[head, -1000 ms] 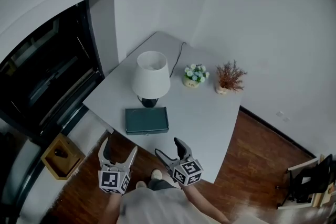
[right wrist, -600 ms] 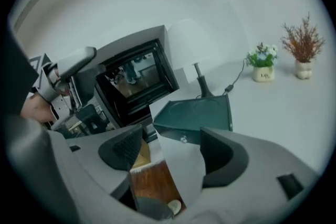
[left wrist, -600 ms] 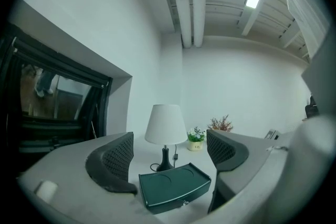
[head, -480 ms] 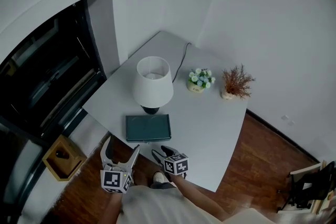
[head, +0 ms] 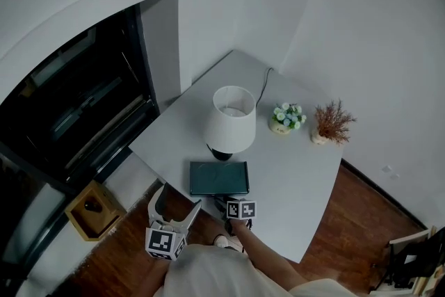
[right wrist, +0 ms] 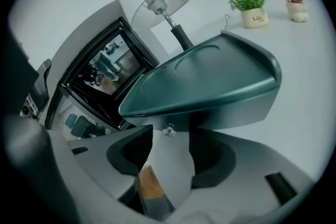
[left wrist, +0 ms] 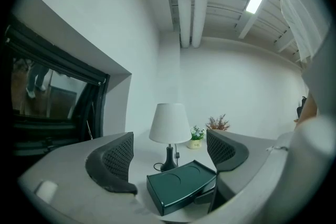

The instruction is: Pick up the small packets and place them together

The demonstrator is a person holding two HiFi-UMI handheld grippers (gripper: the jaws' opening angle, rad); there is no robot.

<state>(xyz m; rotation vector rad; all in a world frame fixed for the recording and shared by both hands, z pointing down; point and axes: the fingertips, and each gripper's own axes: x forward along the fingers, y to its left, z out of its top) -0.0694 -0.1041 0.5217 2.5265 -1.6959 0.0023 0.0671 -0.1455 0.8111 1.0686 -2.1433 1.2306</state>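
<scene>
The right gripper (right wrist: 170, 152) has just been closing, its jaws apart either side of the box's (right wrist: 210, 81) knob (right wrist: 168, 130). The left gripper (left wrist: 168, 149) gapes, empty.

Lamp (head: 231, 120), flowers (head: 287, 117), sprig (head: 333, 122) and green box (head: 219, 177) stand on the table (head: 299, 181). The right gripper (head: 227, 204), jaws just closing and empty, is at the box's front.
</scene>
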